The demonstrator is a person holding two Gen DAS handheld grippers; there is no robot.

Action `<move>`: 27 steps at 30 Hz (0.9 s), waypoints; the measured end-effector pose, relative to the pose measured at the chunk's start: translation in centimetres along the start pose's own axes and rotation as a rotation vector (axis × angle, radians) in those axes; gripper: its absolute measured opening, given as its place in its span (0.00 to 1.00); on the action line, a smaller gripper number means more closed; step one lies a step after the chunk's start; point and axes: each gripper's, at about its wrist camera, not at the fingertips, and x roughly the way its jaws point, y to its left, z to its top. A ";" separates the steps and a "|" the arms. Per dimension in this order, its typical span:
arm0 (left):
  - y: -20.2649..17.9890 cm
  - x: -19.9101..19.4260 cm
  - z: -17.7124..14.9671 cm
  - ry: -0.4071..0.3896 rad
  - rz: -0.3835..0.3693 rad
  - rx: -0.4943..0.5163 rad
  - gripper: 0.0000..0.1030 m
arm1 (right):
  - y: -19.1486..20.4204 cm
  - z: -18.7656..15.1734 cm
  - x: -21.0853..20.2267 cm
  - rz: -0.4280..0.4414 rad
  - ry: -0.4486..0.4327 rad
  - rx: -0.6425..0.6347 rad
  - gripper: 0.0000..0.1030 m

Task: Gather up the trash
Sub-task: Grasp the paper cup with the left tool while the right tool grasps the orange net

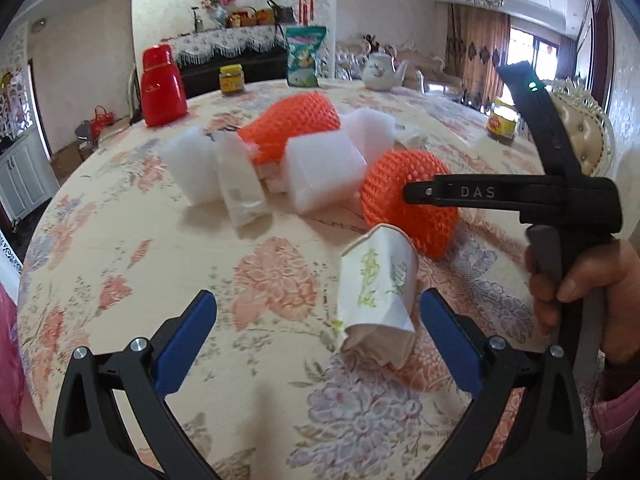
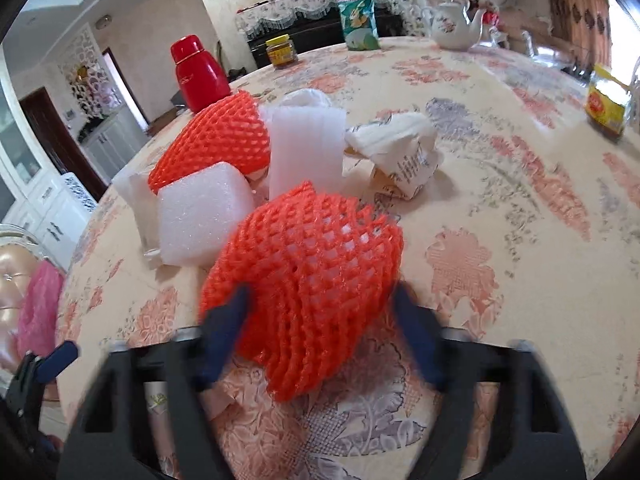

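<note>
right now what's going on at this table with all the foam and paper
A person is clearing trash off the floral table with a tool in each hand. The right tool straddles the near orange foam net, pads at its sides. The left tool is open around a crushed paper cup.

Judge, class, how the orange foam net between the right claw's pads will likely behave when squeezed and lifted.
The orange foam net is open mesh, so it will probably crush and spring back rather than stay stiff. It looks hollow and light, so it should lift easily. The right claw has pads at both its sides; being soft and domed, the net could slip out if gripped loosely.
</note>
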 end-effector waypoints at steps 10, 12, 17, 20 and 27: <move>-2.1 4.4 0.8 0.129 -0.096 0.009 0.53 | -3.1 -0.4 -3.3 -0.014 -0.090 -0.001 0.23; -2.4 4.3 0.7 0.126 -0.134 -0.002 0.44 | -3.3 -0.6 -3.8 -0.023 -0.099 -0.002 0.23; -2.1 2.9 0.7 0.073 -0.128 -0.011 0.36 | -2.4 -0.7 -4.6 0.001 -0.123 -0.035 0.23; -0.4 1.8 0.7 0.034 -0.108 -0.052 0.36 | -0.8 -1.2 -5.1 0.036 -0.140 -0.075 0.23; 5.0 -1.8 0.0 -0.064 -0.024 -0.144 0.36 | 5.1 -1.9 -5.2 0.102 -0.150 -0.207 0.23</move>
